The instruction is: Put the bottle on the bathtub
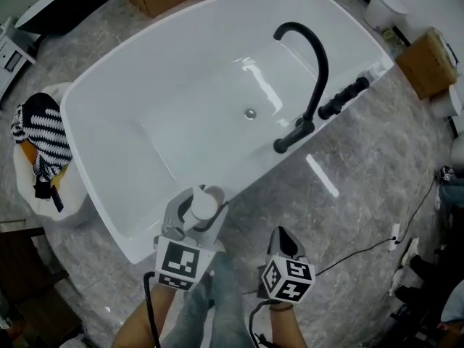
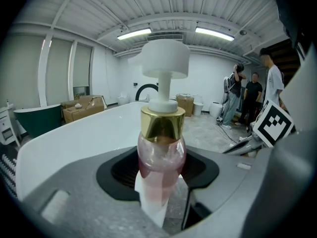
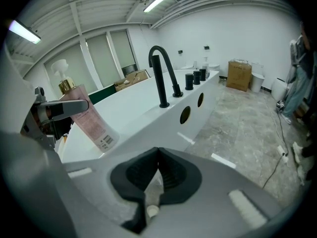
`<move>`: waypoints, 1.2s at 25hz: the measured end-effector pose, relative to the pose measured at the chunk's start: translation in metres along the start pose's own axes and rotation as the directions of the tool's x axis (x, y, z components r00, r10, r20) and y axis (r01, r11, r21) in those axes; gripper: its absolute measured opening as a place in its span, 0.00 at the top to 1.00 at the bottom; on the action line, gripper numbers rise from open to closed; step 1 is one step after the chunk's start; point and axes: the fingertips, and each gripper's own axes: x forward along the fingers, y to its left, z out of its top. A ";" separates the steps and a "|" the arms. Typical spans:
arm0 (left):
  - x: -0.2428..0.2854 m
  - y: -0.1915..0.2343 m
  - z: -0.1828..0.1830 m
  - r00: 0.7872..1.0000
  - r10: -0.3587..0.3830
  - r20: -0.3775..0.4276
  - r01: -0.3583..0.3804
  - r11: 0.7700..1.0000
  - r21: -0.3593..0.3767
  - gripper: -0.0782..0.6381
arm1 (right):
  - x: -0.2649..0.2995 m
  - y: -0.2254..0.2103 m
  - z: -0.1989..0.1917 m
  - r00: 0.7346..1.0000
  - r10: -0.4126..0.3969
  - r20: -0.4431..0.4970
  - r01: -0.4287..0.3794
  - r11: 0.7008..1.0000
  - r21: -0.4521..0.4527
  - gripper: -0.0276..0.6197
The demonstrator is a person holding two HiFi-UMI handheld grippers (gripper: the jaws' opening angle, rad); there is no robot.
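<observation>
A clear pink pump bottle [image 1: 203, 203] with a gold collar and a white pump head is in my left gripper [image 1: 197, 212], which is shut on its body. In the left gripper view the bottle [image 2: 161, 157] stands upright between the dark pads. The right gripper view shows it [image 3: 89, 118] tilted, its base close over the near rim of the white bathtub [image 1: 254, 167]; I cannot tell whether it touches. My right gripper [image 1: 285, 239] hangs over the floor to the right of the bottle. It is shut [image 3: 157, 170] and holds nothing.
A black arched faucet [image 1: 308, 71] and its black knobs stand on the tub's right rim. Left of the tub is a white basket with a striped cloth [image 1: 40, 143]. Cardboard boxes [image 1: 428, 64] stand at the back. Cables [image 1: 362, 249] lie on the floor at the right. People [image 2: 247, 93] stand far off.
</observation>
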 end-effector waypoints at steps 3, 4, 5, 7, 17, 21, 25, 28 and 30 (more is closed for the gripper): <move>0.000 -0.001 0.001 1.000 -0.011 0.005 0.011 1.000 -0.013 0.56 | 0.000 0.004 0.001 1.000 0.003 0.001 -0.003 1.000 -0.005 0.95; 0.000 -0.002 0.000 1.000 -0.019 0.006 0.019 0.999 -0.027 0.55 | 0.000 0.005 0.001 1.000 0.003 0.002 -0.003 1.000 -0.006 0.95; 0.000 -0.003 -0.002 1.000 -0.028 0.006 0.028 0.999 -0.045 0.55 | -0.001 0.006 0.001 1.000 0.004 0.003 -0.004 1.000 -0.007 0.95; -0.001 -0.004 -0.003 0.999 -0.042 0.005 0.043 0.997 -0.072 0.53 | -0.002 0.008 0.001 1.000 0.004 0.005 -0.004 1.000 -0.007 0.95; -0.006 -0.004 0.000 0.998 -0.057 0.023 0.059 0.994 -0.091 0.49 | -0.005 0.020 0.007 1.000 0.010 0.014 -0.010 1.000 -0.015 0.95; -0.010 -0.004 0.001 0.997 -0.067 0.023 0.069 0.994 -0.090 0.48 | -0.007 0.025 0.007 1.000 0.013 0.012 -0.013 1.000 -0.018 0.95; -0.015 -0.006 0.006 0.996 -0.083 0.029 0.085 0.992 -0.094 0.47 | -0.010 0.029 0.011 1.000 0.018 0.018 -0.017 1.000 -0.020 0.95; -0.020 -0.008 0.007 0.995 -0.091 0.026 0.094 0.991 -0.099 0.47 | -0.012 0.034 0.016 0.999 0.021 0.024 -0.021 0.999 -0.025 0.95; -0.024 -0.010 0.007 0.995 -0.100 0.018 0.101 0.990 -0.098 0.46 | -0.015 0.037 0.019 0.999 0.025 0.029 -0.024 0.999 -0.027 0.95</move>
